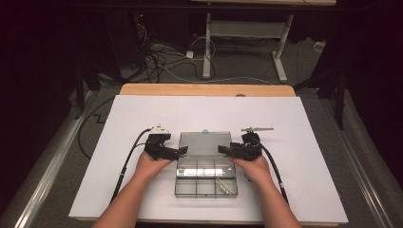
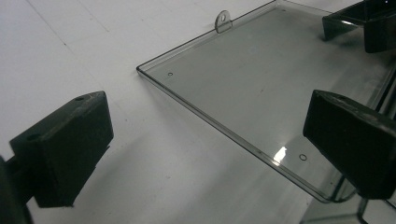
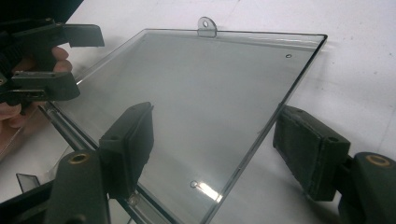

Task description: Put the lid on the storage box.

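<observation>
A clear plastic compartment box (image 1: 206,180) lies open in the middle of the white table top, its lid (image 1: 205,141) folded back flat behind it. My left gripper (image 1: 182,151) is open at the lid's left edge; in the left gripper view the lid (image 2: 261,84) edge runs between the two spread jaws of the gripper (image 2: 210,144). My right gripper (image 1: 223,149) is open at the lid's right edge; in the right gripper view the gripper (image 3: 219,149) has one jaw over the lid (image 3: 201,93) and one outside it. Nothing is clamped.
A thin metal tool (image 1: 256,128) lies behind the right gripper. Small metal parts (image 1: 226,185) sit in the box's front right compartment. A hanging tab (image 3: 207,25) sticks out from the lid's far edge. Cables trail from both grippers toward the table's front edge.
</observation>
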Motion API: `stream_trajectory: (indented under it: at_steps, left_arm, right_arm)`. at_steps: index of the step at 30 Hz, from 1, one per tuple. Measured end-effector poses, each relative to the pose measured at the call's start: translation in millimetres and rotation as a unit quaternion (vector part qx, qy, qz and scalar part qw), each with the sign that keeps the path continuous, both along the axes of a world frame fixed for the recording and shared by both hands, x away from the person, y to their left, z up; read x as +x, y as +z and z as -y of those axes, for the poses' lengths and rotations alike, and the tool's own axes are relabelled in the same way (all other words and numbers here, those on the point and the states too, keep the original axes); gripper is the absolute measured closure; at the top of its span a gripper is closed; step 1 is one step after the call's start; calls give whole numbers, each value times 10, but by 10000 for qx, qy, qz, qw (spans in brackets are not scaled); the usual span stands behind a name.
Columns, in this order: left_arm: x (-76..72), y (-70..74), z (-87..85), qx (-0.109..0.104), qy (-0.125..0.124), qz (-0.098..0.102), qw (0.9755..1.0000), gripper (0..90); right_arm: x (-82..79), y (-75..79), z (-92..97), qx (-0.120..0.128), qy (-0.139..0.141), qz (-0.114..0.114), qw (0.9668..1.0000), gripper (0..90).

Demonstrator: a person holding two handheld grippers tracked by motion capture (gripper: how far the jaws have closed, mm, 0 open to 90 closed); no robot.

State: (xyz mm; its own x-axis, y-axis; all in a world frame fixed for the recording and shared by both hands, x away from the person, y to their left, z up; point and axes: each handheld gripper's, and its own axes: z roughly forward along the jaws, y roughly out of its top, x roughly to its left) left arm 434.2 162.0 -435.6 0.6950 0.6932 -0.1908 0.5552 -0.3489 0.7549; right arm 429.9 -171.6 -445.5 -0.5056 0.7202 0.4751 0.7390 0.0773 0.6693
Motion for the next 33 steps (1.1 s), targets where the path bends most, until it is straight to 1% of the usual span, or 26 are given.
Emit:
stream_trajectory:
  at_steps: [5, 7, 9, 11, 13, 15, 18, 21, 24, 27, 29, 30, 33]
  left_arm:
    - [5, 22, -23, -77, 28, -16, 10000, 19]
    - [1, 34, -34, -74, 48, -20, 10000, 20]
    - [-2, 39, -40, -136, 23, -62, 9999, 39]
    - [-11, 47, -49, -164, 4, -60, 9998, 72]
    - [-18, 52, -64, -289, -82, -93, 9995, 107]
    - [-26, 59, -72, -354, -104, -84, 9993, 132]
    - [-37, 69, -64, -365, -141, -94, 9992, 151]
    - [-43, 76, -52, -427, -173, -122, 9989, 169]
    - [-45, 80, -44, -557, -239, -201, 9980, 223]
    - [-52, 78, -18, -597, -276, -226, 9976, 281]
    - [-71, 82, 10, -536, -312, -164, 9979, 326]
    - [-79, 88, 20, -527, -346, -117, 9979, 346]
    - [-92, 105, 32, -540, -351, -84, 9979, 385]
  right_arm:
    - [-6, 17, 10, -26, -34, 111, 9999, 335]
    - [-13, 25, 10, -29, -48, 151, 9999, 346]
    - [-24, 33, 14, -48, -59, 228, 9997, 360]
    - [-42, 43, 15, -82, -81, 340, 9994, 376]
    - [-65, 56, 14, -103, -108, 421, 9990, 390]
    - [-83, 66, 15, -126, -115, 520, 9985, 403]
    - [-103, 74, 18, -173, -111, 699, 9973, 415]
    - [-122, 82, 23, -192, -110, 805, 9965, 429]
    - [-143, 91, 22, -222, -125, 897, 9956, 442]
    - [-162, 106, 18, -276, -148, 974, 9948, 455]
    - [-175, 121, 18, -311, -156, 1039, 9940, 470]
    - [-182, 129, 18, -335, -157, 1068, 9936, 475]
    - [-198, 144, 18, -374, -155, 1120, 9929, 488]
